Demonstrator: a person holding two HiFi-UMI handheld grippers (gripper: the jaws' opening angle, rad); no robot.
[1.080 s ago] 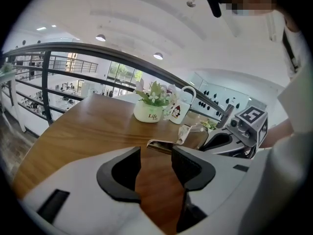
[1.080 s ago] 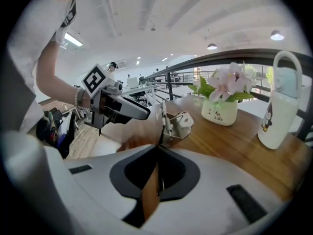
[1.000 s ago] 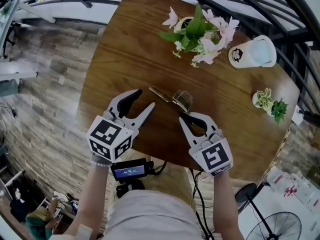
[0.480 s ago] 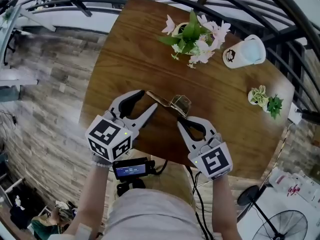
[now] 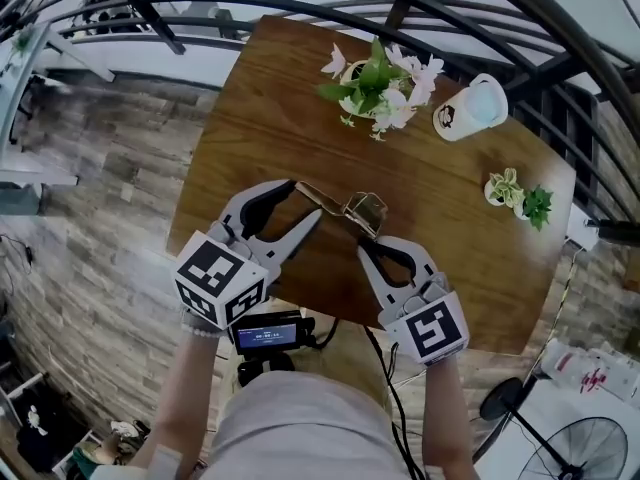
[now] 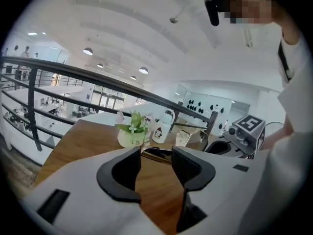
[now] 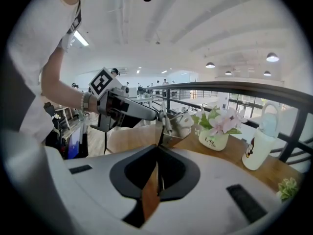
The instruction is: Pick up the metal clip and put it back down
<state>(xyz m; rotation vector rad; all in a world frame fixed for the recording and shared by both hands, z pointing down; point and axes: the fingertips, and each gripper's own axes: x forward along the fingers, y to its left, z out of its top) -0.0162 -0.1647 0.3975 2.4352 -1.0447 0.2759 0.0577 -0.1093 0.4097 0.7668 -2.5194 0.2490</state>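
A metal clip [image 5: 345, 206], silvery with a long flat handle, sits between two hand-held grippers over the near part of a brown wooden desk [image 5: 255, 108]. It appears to be clear of the wood rather than lying on it.

The right hand-held gripper [image 5: 366, 243] has its jaws pressed together on the near end of the clip, with a thin strip of metal pinched between the pads and the rest of the clip standing out past the tips. The left hand-held gripper [image 5: 303, 198] has its jaws moderately apart. The clip's long handle reaches into the gap at their tips, and the pads do not press on it. Each hand-held gripper carries a cube with black and white square markers, and a person's bare forearms hold them from below in the head view.

Further back on the desk stands a white pot of pink and white flowers [image 5: 378, 76]. To its right is a white mug with a cartoon figure [image 5: 468, 110], and near the right edge a small green plant [image 5: 518, 198].

A dark curved railing [image 5: 300, 8] runs behind the desk. Grey wood-plank flooring [image 5: 90, 218] shows to the left, and a floor fan [image 5: 560, 443] stands at the lower right.
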